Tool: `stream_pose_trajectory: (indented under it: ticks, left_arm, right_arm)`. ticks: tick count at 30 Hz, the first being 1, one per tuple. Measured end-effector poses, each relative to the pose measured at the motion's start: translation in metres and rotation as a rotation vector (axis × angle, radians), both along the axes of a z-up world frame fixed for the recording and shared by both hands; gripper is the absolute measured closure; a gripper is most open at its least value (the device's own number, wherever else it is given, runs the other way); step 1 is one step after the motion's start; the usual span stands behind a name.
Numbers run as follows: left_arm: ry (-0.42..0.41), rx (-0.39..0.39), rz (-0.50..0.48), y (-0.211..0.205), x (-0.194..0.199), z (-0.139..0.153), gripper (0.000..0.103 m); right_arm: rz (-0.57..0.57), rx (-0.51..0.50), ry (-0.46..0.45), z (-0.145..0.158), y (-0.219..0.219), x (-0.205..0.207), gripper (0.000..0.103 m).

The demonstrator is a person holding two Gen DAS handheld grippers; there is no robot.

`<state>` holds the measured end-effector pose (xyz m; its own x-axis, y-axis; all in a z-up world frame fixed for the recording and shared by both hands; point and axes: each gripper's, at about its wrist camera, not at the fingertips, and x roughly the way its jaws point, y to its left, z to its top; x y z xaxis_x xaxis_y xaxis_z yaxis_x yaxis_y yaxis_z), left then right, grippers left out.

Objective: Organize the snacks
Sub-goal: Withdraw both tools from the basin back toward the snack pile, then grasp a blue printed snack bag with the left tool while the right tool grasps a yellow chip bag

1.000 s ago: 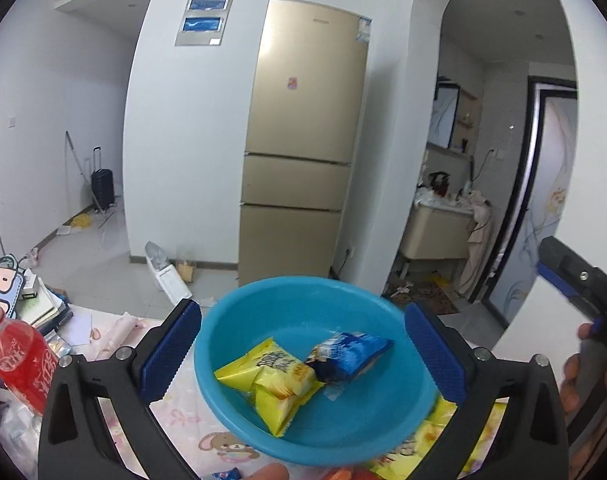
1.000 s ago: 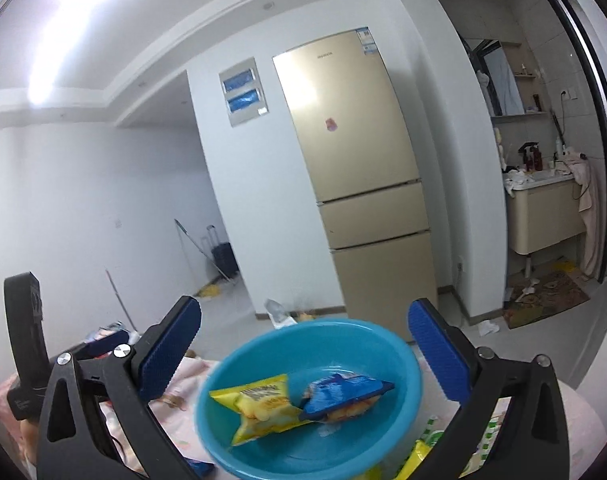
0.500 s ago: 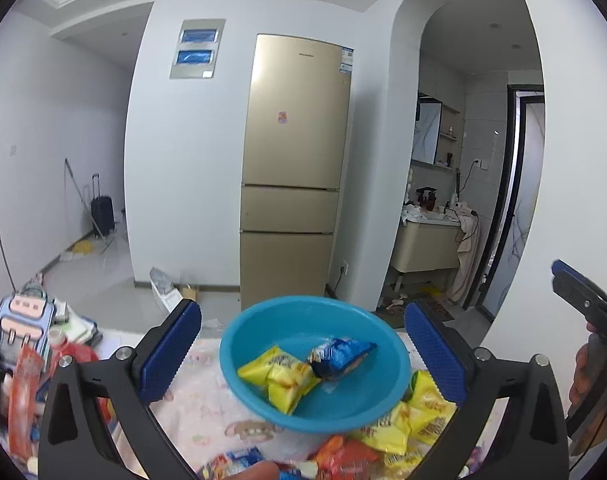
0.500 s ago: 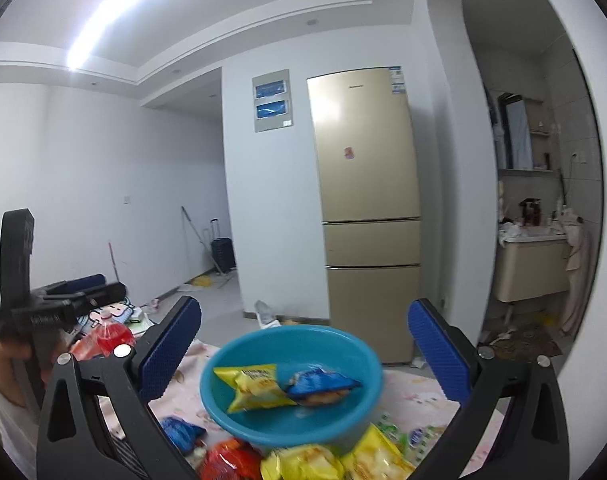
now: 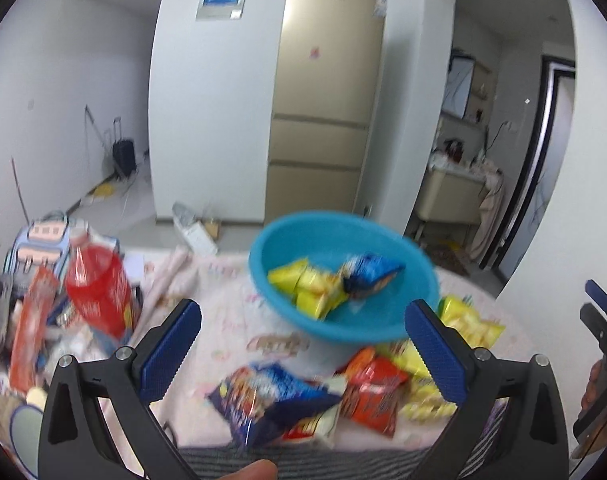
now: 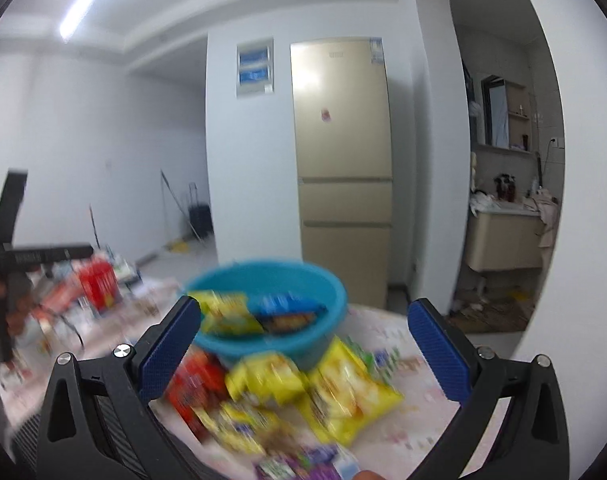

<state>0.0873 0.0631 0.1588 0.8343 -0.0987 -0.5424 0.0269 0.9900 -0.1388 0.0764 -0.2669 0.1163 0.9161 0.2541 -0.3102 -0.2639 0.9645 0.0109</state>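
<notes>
1. left claw [image 5: 303, 348]: spread wide, nothing between its blue pads, raised above the surface [image 5: 231, 312].
2. right claw [image 6: 303, 344]: likewise wide open and holding nothing, raised over the loose packets.
3. blue bowl [image 5: 383, 328]: on the surface beyond both claws, holding yellow snack packets [image 5: 307, 288] and a dark blue packet [image 5: 369, 276] lying against them.
4. outside the bowl, near side: a blue snack bag [image 5: 267, 400] beside a red packet [image 5: 373, 396], with yellow bags [image 5: 469, 322] just right of the bowl; all blurred.
5. from the right wrist: a pile of yellow packets [image 6: 343, 396] and a red packet [image 6: 191, 388] in front of the bowl [image 6: 303, 344], print unreadable through the blur.
6. left edge of the surface: a red bottle [image 5: 97, 288] among cluttered items, a pale blue backpack [image 5: 39, 244] behind it.
7. gold refrigerator [image 5: 323, 100] against the far wall.
</notes>
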Motion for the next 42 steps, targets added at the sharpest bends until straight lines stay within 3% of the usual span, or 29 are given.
stream_pose_trajectory:
  ticks: [4,11,17,20,27,36,42]
  left_arm:
    - [0.108,-0.004,0.014,0.002,0.019,-0.045,0.0]
    - [0.278,-0.008,0.071,0.008,0.058,-0.118,0.0]
    - [0.34,-0.033,0.091,0.011,0.075,-0.148,0.002]
    - [0.363,0.001,0.095,0.008,0.079,-0.157,0.002]
    - [0.385,-0.04,0.115,0.014,0.075,-0.178,0.005]
    - [0.282,-0.083,0.097,0.023,0.059,-0.18,0.019]
    - [0.223,-0.127,0.082,0.027,0.05,-0.173,0.025]
  right_arm:
    - [0.001,0.021,0.121,-0.03,-0.011,0.011,0.0]
    - [-0.009,-0.011,0.16,-0.046,-0.017,0.005,0.0]
    - [-0.043,-0.014,0.217,-0.062,-0.03,0.021,0.0]
    - [-0.043,0.034,0.242,-0.07,-0.039,0.026,0.0]
    - [-0.046,0.078,0.302,-0.088,-0.049,0.037,0.0]
    - [-0.016,0.167,0.34,-0.107,-0.057,0.071,0.0]
    - [-0.03,0.148,0.471,-0.138,-0.064,0.118,0.0]
